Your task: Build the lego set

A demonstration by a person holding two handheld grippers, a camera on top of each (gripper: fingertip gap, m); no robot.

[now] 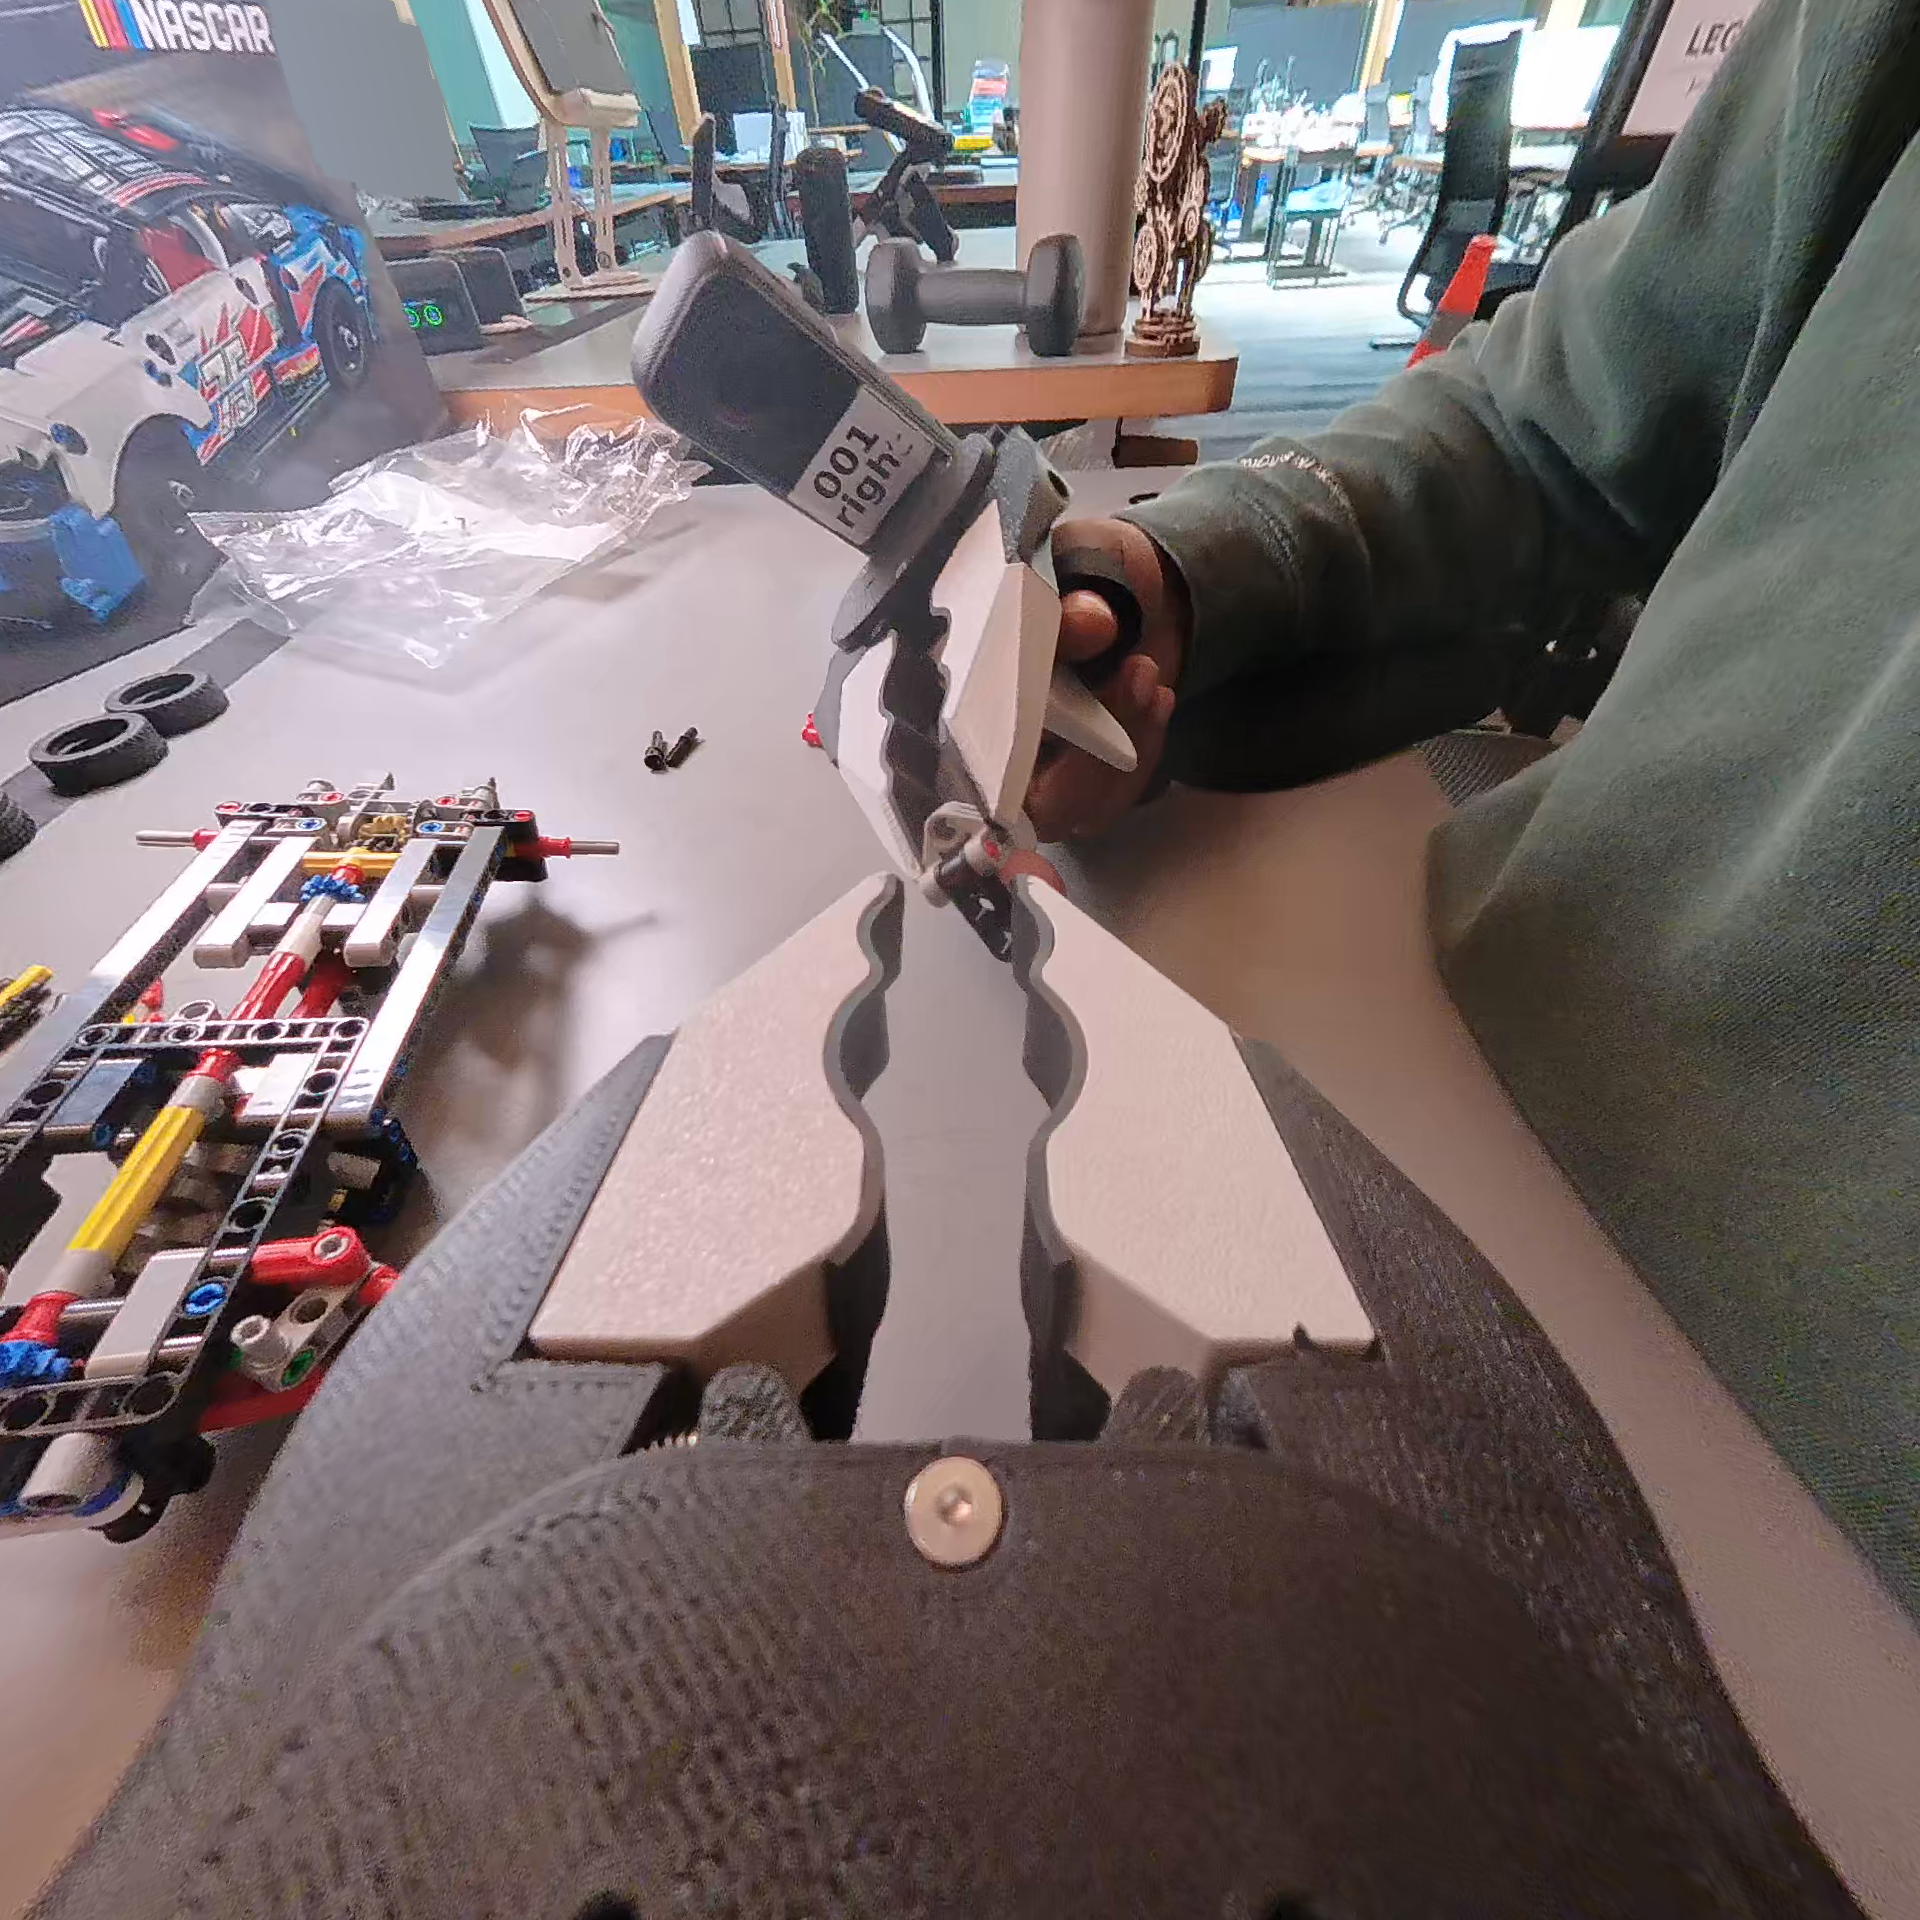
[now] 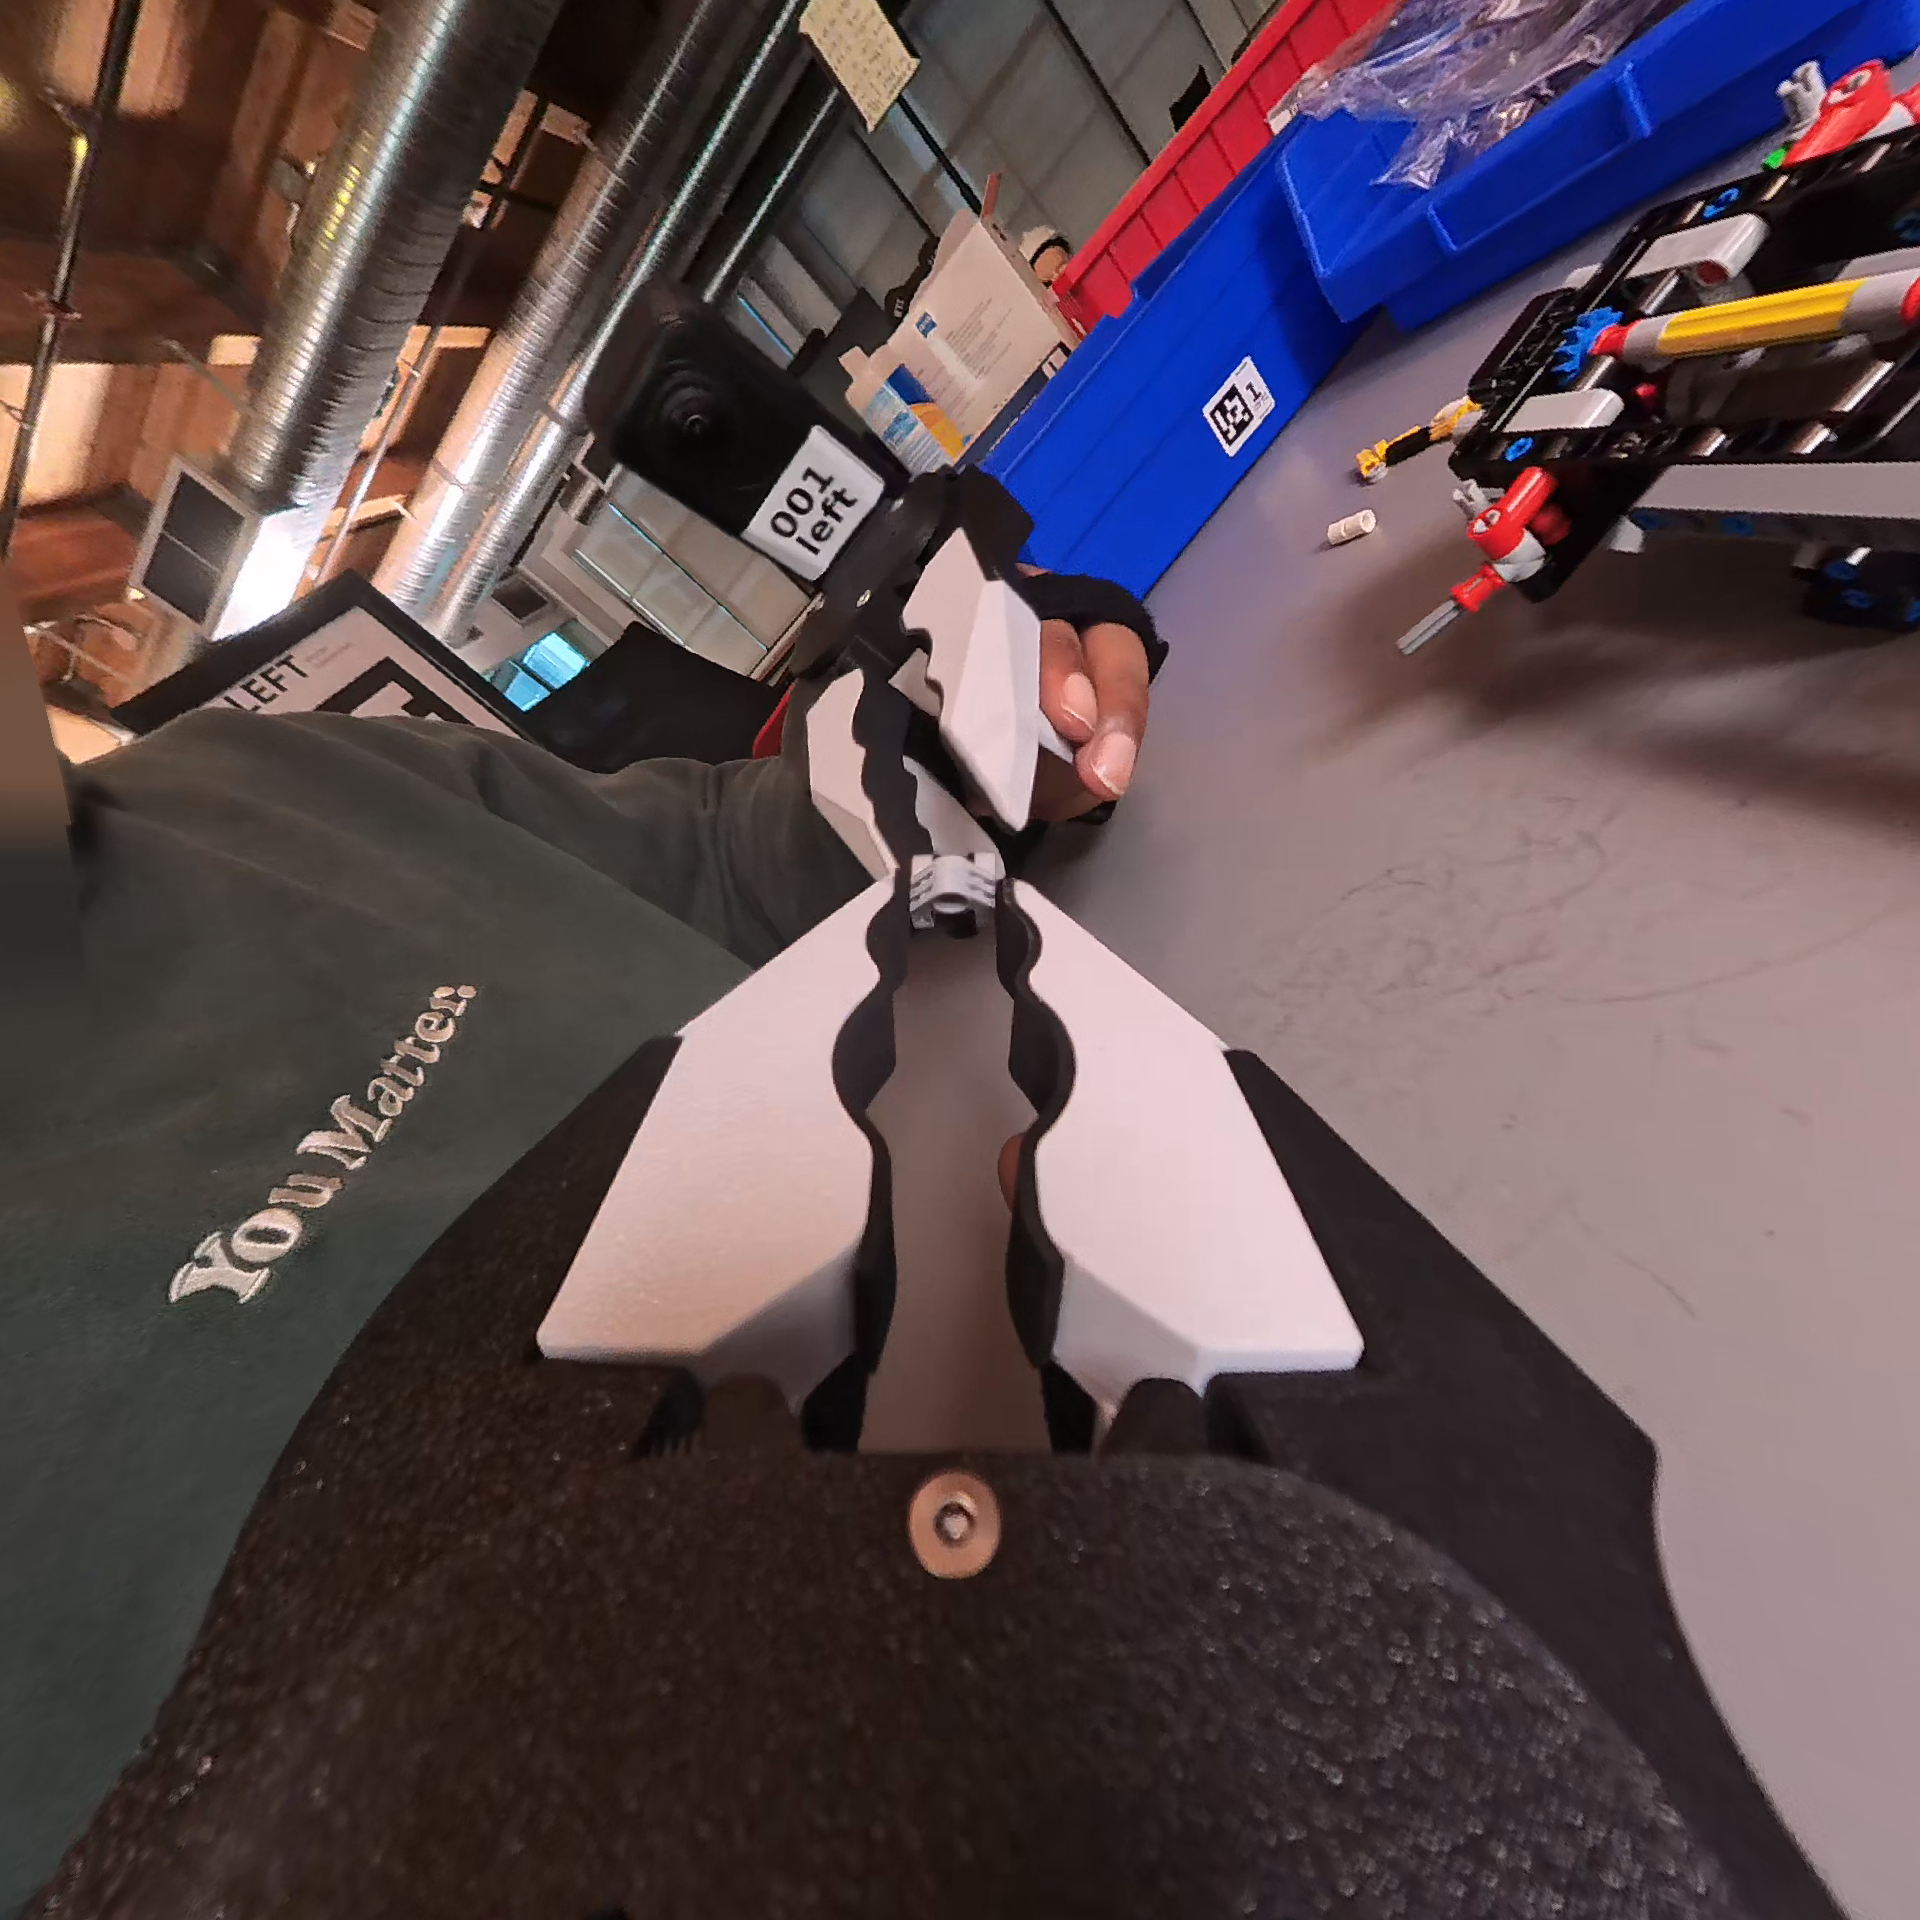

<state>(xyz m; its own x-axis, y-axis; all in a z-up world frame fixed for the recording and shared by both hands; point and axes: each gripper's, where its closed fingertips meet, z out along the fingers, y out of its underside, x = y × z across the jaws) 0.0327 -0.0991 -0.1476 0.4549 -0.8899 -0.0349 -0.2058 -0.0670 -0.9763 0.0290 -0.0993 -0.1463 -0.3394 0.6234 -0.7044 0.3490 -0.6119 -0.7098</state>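
A small grey connector (image 2: 951,881) with a black pin (image 1: 948,871) and a red bit is held just above the grey table (image 1: 675,914), between both grippers. My right gripper (image 2: 953,896) is shut on the grey connector; in the left wrist view (image 1: 966,831) it comes down from above. My left gripper (image 1: 958,885) has its tips closed around the black end of the same piece; in the right wrist view (image 2: 925,847) it reaches in from above. The partly built car chassis (image 1: 260,1039) lies to the left, also seen in the right wrist view (image 2: 1714,395).
Two black tyres (image 1: 99,753) and two loose black pins (image 1: 670,748) lie on the table. A clear plastic bag (image 1: 436,540) and the set's box (image 1: 156,312) are behind. Blue bins (image 2: 1195,395) and a red bin (image 2: 1174,177) stand past the chassis. A green sleeve (image 1: 1558,520) is right. Both grippers' tips are close together, under 4 cm apart.
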